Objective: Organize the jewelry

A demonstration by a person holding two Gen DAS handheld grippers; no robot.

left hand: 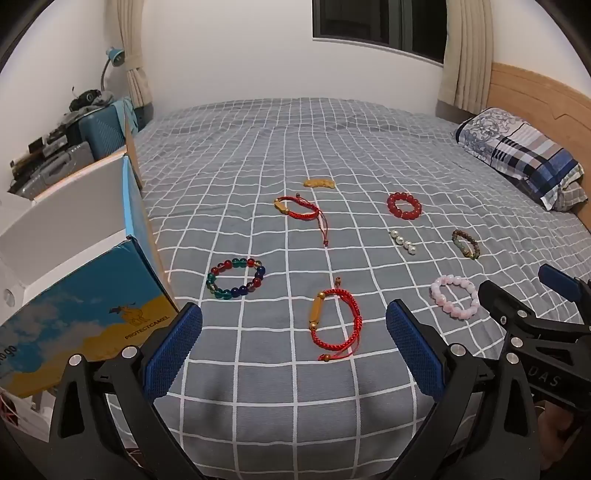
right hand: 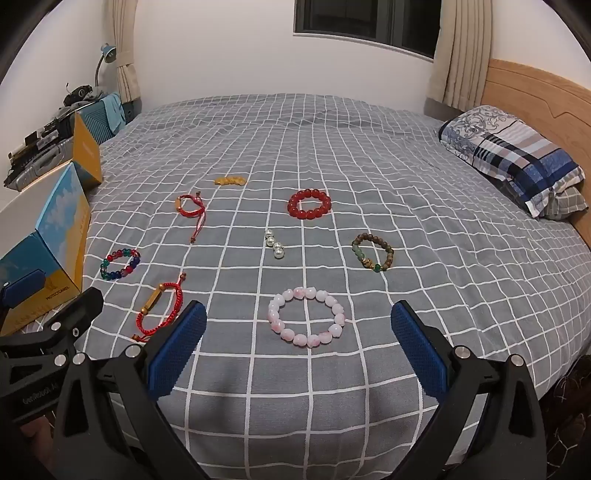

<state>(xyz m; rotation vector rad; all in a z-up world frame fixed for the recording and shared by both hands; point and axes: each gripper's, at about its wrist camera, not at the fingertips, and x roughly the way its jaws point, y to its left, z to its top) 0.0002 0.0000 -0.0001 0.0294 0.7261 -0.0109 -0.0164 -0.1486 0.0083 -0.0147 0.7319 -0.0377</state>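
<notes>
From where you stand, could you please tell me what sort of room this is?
Most likely a bedroom: a bed under a grey checked sheet, a blue patterned pillow against a wooden headboard, and a curtained window.

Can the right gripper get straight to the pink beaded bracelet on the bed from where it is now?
Probably yes. The right gripper is open, and the pink beaded bracelet lies flat on the grey checked bedsheet just ahead between its fingers, apart from other jewelry, with nothing in the way.
</notes>
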